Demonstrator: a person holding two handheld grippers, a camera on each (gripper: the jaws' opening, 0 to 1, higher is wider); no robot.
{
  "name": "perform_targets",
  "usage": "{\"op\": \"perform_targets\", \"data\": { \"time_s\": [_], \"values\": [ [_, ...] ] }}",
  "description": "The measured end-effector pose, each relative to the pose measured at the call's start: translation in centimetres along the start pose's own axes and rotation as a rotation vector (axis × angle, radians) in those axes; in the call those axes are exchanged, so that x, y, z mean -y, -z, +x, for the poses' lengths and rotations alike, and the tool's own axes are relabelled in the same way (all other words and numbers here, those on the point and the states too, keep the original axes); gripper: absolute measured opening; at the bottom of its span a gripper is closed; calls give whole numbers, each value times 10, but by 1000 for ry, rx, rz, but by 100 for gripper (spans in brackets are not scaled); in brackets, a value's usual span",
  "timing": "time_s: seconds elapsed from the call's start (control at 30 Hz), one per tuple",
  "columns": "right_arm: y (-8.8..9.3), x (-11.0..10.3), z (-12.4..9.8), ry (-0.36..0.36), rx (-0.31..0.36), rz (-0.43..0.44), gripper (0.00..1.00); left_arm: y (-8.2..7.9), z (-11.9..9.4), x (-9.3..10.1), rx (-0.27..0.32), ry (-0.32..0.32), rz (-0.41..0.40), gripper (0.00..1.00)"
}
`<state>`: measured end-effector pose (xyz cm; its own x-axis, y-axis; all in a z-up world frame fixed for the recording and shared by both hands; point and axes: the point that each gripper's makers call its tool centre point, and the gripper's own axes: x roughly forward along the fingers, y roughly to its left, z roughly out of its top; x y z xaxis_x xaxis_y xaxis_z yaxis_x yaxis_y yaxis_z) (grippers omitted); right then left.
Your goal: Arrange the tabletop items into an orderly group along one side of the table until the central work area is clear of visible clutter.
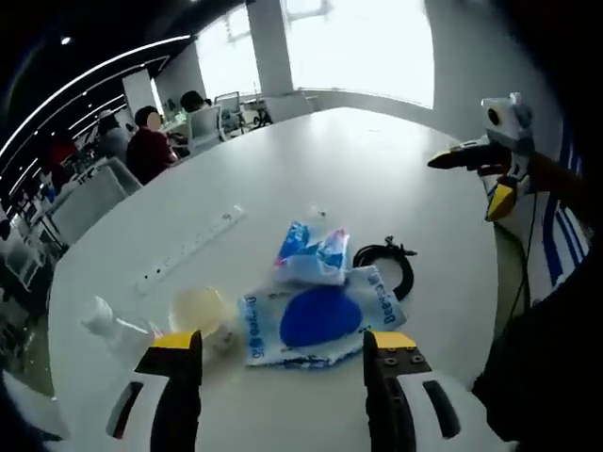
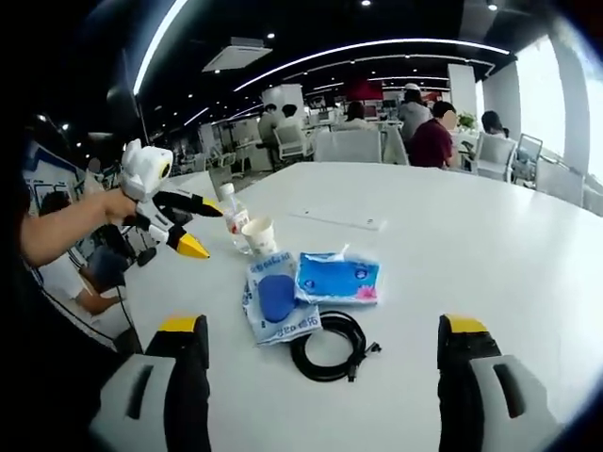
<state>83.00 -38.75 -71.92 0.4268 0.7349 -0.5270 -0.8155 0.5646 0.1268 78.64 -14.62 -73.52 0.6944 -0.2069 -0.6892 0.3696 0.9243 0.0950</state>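
On the white table (image 1: 311,160), in the left gripper view, lie a white and blue pouch with a round blue patch (image 1: 316,320), a blue tissue pack (image 1: 311,254), a coiled black cable (image 1: 386,264), a paper cup (image 1: 198,311) and a clear plastic bottle (image 1: 108,320). My left gripper (image 1: 281,341) hangs open just short of the pouch. My right gripper (image 1: 476,181) is open in the air at the upper right. In the right gripper view, the pouch (image 2: 278,299), tissue pack (image 2: 337,277), cable (image 2: 330,346), cup (image 2: 261,237) and bottle (image 2: 233,218) cluster ahead of my open right gripper (image 2: 323,325). The left gripper (image 2: 205,230) hovers open beside the bottle.
A white power strip (image 1: 188,247) lies farther along the table, also seen as the power strip (image 2: 339,220) beyond the cluster. People sit at chairs (image 2: 349,143) past the far table edge. Bare tabletop (image 2: 471,245) stretches to the right of the items.
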Motion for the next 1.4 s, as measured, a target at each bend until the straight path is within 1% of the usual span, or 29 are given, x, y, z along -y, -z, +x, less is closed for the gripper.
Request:
{"op": "perform_targets", "data": {
  "time_s": [0.03,0.07,0.1,0.13,0.27,0.37,0.43,0.47,0.53,0.67,0.7,0.8,0.9,1.0,1.1,1.17,1.27,1.4],
  "values": [
    [0,2,1,-4,-1,-3,99,-2,-1,3,12,-2,-8,74],
    [-1,4,1,-11,-2,-8,99,-6,-2,4,40,-24,-28,77],
    [-2,5,2,-27,-4,-27,99,-9,-3,5,55,-42,-35,82],
    [-2,8,4,-32,-9,-44,99,-12,-5,8,68,-49,-38,86],
    [1,20,10,-39,-34,-76,99,-20,-8,17,113,-62,-79,91],
    [1,27,14,-52,-41,-80,99,-22,-8,22,121,-72,-99,99],
    [3,32,19,-67,-51,-84,97,-20,-7,26,106,-83,-103,98],
    [3,35,21,-69,-53,-81,96,-20,-7,29,106,-87,-107,100],
    [4,39,26,-76,-57,-83,95,-21,-4,38,112,-77,-121,99],
    [7,45,37,-91,-64,-93,91,-16,3,45,108,-77,-136,99],
    [8,45,40,-93,-66,-95,90,-15,6,48,104,-79,-155,99],
    [11,47,51,-101,-69,-106,86,-14,11,52,109,-78,-176,95],
    [10,49,59,-100,-66,-112,81,-16,19,52,122,-87,-212,90],
    [10,52,67,-105,-65,-125,76,-17,26,53,126,-97,-230,84],
    [8,58,77,-103,-70,-141,68,-14,37,58,112,-90,-229,76],
    [10,59,82,-103,-73,-143,62,-16,42,59,121,-97,-225,73],
    [11,61,93,-108,-86,-162,59,-17,54,61,137,-87,-249,66],
    [11,64,103,-99,-89,-185,54,-16,68,61,134,-80,-274,57]
  ]
}}
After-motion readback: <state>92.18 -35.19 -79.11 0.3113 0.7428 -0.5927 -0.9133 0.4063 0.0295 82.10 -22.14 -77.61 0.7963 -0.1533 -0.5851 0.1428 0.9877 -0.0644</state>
